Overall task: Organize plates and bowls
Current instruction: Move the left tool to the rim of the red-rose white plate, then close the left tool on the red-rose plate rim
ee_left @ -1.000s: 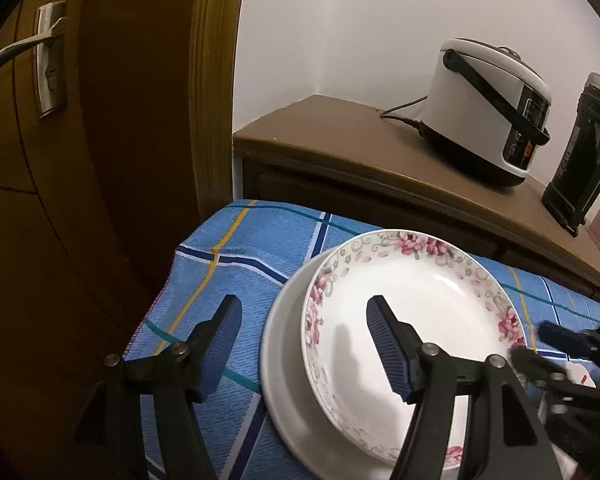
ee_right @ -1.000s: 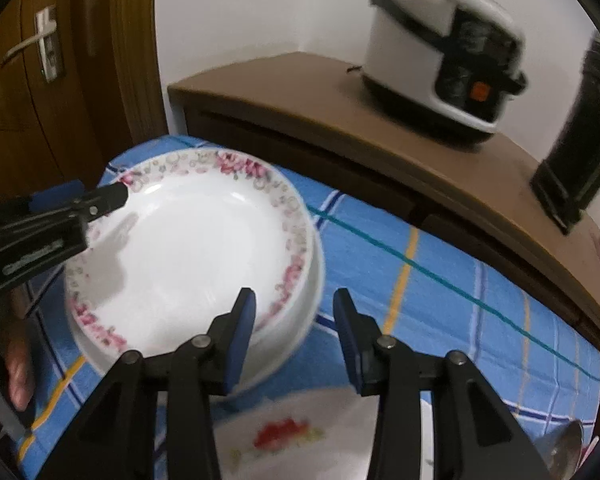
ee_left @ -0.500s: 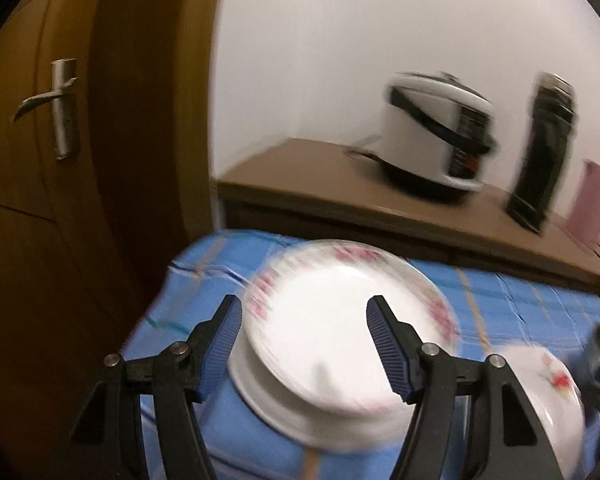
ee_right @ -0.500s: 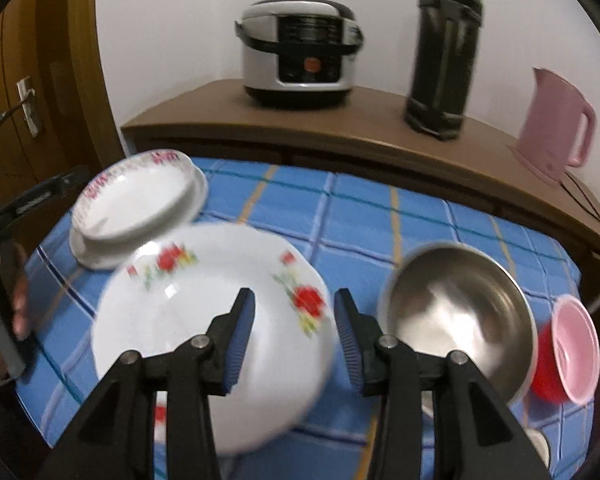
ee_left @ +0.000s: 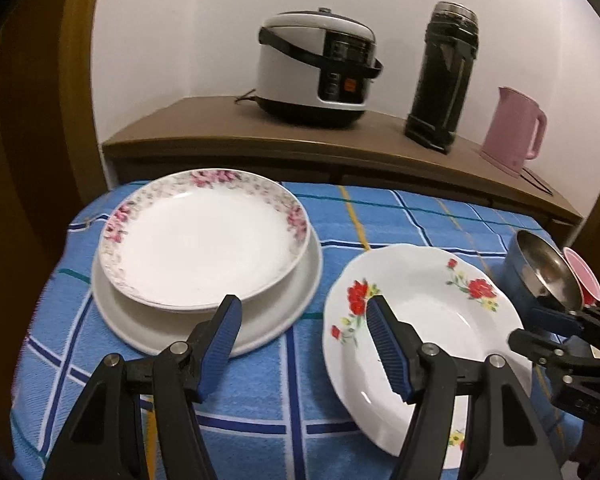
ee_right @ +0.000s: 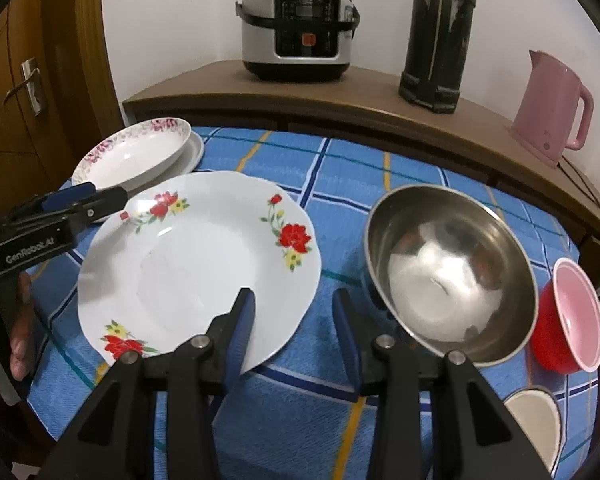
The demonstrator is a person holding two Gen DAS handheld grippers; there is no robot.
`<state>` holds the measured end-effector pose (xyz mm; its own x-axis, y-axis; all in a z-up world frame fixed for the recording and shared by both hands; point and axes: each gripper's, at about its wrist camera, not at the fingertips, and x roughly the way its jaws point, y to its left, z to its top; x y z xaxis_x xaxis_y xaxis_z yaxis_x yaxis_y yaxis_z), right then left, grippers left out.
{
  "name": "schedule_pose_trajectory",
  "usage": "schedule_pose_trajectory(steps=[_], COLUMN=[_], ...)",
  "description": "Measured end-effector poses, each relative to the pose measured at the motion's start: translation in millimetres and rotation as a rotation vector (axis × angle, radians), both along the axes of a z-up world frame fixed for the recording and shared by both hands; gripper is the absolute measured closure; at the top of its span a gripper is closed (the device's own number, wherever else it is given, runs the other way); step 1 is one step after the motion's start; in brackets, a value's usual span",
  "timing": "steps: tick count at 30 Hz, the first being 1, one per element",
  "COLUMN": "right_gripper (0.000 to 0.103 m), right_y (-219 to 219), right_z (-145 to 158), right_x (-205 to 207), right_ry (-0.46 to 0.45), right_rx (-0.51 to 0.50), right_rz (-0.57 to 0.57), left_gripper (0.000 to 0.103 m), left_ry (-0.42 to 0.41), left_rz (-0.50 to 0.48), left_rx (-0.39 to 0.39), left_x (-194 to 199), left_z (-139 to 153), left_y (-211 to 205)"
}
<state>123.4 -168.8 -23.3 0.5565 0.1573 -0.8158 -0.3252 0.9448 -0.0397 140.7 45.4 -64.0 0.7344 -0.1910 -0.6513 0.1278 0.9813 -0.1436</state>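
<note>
While both grippers hang spread wide w/ nothing held, left gripper (ee_left: 304,334) has pink-rimmed plate (ee_left: 204,236) stacked on plain plate (ee_left: 208,316) ahead-left; right gripper (ee_right: 294,318) has red-flower plate (ee_right: 200,264) ahead-left, steel bowl (ee_right: 452,276) ahead-right.

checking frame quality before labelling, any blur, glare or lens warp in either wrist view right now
Left wrist view: mild motion blur softens the pink-rimmed plate, and fisheye warp bends the sideboard. Right wrist view: sharper, with glare inside the steel bowl and dark corner vignetting.
</note>
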Motion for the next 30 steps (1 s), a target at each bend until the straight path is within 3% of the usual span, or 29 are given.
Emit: schedule_pose_trajectory(steps=[4, 8, 11, 13, 24, 30], right_gripper=[0.066, 0.070, 0.071, 0.071, 0.071, 0.072], right_y=[1, 3, 2, 4, 7, 12], right_z=[-8, -12, -16, -17, -16, -13], right_x=[2, 3, 2, -1, -5, -7], right_ry=[0.017, 0.006, -0.007, -0.029, -0.048, -0.061], right_rx=[0.017, 0.027, 0.049, 0.042, 0.048, 0.060], right_rz=[0.003, -0.002, -0.001, 0.005, 0.030, 0.053], left_gripper=[0.036, 0.040, 0.059, 0.079, 0.079, 0.079], left_ry=[0.050, 0.067, 0.111, 0.132, 0.127, 0.080], left_rz=[-0.084, -0.106, -0.112, -0.129, -0.112, -0.077], left_rx=[0.006, 0.013, 0.009, -0.003, 0.002, -0.049], left_x=[3, 3, 9, 12, 10, 4], left_z=[-6, -8, -14, -17, -18, -11], left_y=[-11, -15, -16, -16, -16, -3])
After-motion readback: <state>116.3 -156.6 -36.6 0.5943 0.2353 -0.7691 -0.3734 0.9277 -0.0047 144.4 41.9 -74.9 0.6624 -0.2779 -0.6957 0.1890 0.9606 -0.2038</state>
